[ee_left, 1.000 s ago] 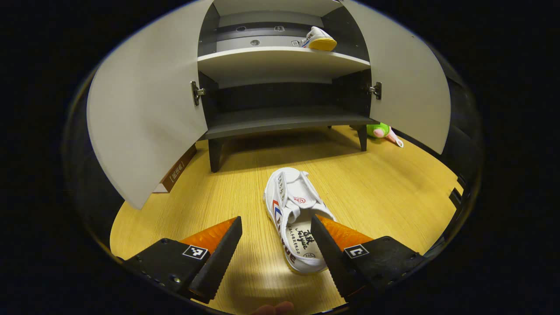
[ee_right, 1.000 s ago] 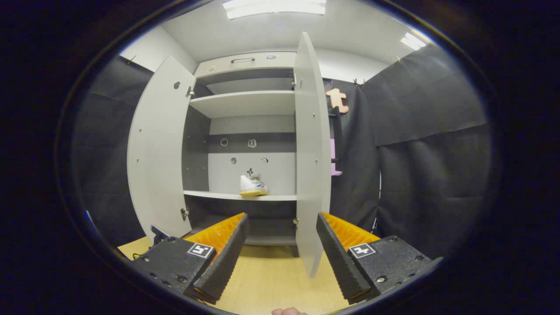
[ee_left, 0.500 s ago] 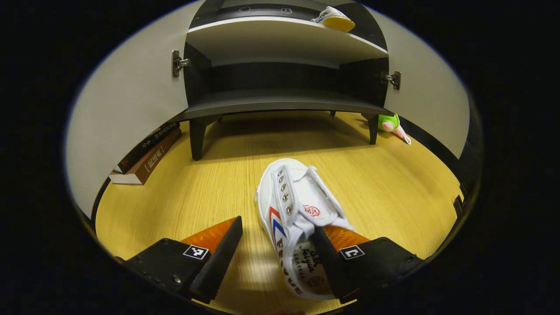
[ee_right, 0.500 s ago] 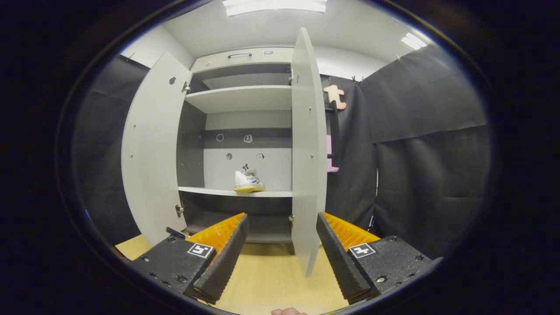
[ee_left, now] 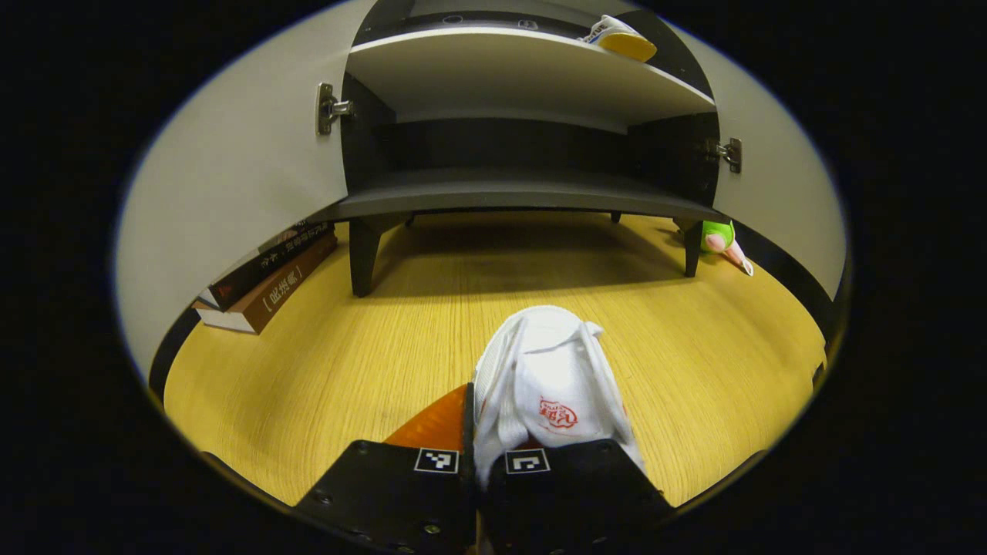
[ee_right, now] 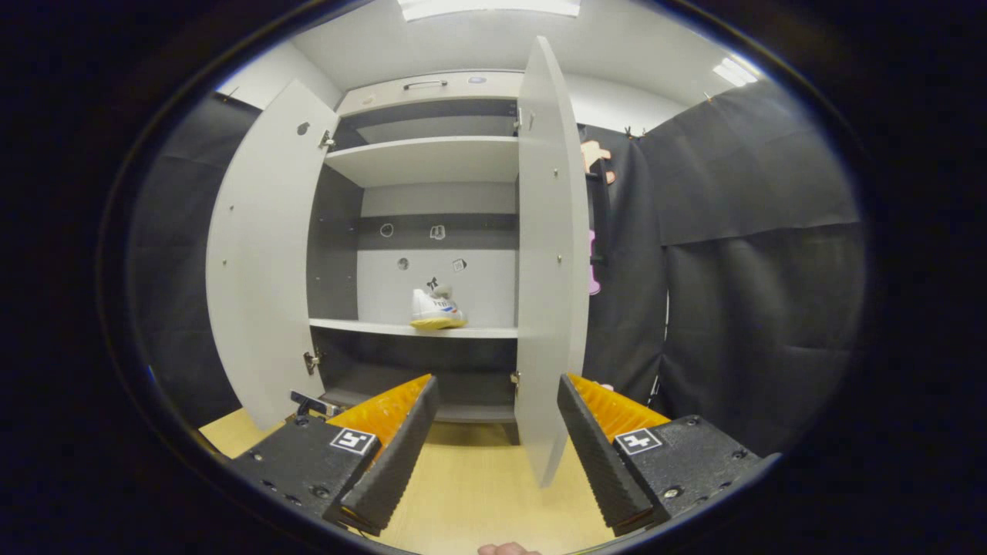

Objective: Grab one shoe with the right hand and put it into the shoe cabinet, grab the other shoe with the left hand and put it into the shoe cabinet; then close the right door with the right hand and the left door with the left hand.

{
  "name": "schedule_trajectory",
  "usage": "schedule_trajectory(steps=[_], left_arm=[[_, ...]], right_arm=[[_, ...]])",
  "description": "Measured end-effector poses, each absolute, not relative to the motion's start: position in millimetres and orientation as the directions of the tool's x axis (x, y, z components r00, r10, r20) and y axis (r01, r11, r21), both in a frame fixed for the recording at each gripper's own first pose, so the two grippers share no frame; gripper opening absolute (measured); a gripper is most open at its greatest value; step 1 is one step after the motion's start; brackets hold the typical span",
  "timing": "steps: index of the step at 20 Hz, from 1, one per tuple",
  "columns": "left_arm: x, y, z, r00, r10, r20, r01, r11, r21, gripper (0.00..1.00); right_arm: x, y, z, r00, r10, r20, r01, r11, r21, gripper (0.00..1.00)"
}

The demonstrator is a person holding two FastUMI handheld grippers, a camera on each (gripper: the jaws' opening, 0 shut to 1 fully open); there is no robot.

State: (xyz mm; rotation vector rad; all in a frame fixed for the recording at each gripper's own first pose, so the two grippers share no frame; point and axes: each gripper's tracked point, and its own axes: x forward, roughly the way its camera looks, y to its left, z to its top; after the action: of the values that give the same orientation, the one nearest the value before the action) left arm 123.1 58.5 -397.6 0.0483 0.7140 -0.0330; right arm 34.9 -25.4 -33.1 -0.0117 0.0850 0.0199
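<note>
1. The left gripper point(ee_left: 482, 432) has its fingers drawn close together, clamped on the heel end of a white canvas shoe with a red logo point(ee_left: 549, 378), whose toe points away toward the cabinet.
2. That shoe sits low over the yellow wooden floor point(ee_left: 324, 362), in front of the open grey shoe cabinet point(ee_left: 509, 193).
3. The right gripper point(ee_right: 493, 455) is spread wide and holds nothing, facing the cabinet's right door point(ee_right: 544, 270).
4. A second white shoe with a yellow sole point(ee_right: 436, 308) rests on the middle shelf.

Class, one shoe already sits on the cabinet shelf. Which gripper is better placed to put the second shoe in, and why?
Left. The left gripper is shut on the second shoe, facing the open cabinet. The right gripper is open and holds nothing.
</note>
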Motion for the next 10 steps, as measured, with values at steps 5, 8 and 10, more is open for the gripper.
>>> schedule_trajectory(steps=[5,8,10], left_arm=[[106.6,58.0,-345.9,0.787,-0.026,-0.616,0.033,0.999,0.000,0.00],[91.3,50.5,-267.3,0.848,-0.049,-0.528,0.026,0.998,-0.051,0.01],[91.4,59.2,-215.3,0.887,-0.054,-0.459,0.029,0.998,-0.060,0.01]], right_arm=[[42.6,-12.2,-27.5,0.996,0.058,-0.070,-0.059,0.998,-0.015,0.98],[47.6,-1.8,-24.9,0.994,0.088,-0.061,-0.089,0.996,-0.012,0.98],[49.5,7.8,-25.1,0.992,0.115,-0.060,-0.116,0.993,-0.008,0.98]])
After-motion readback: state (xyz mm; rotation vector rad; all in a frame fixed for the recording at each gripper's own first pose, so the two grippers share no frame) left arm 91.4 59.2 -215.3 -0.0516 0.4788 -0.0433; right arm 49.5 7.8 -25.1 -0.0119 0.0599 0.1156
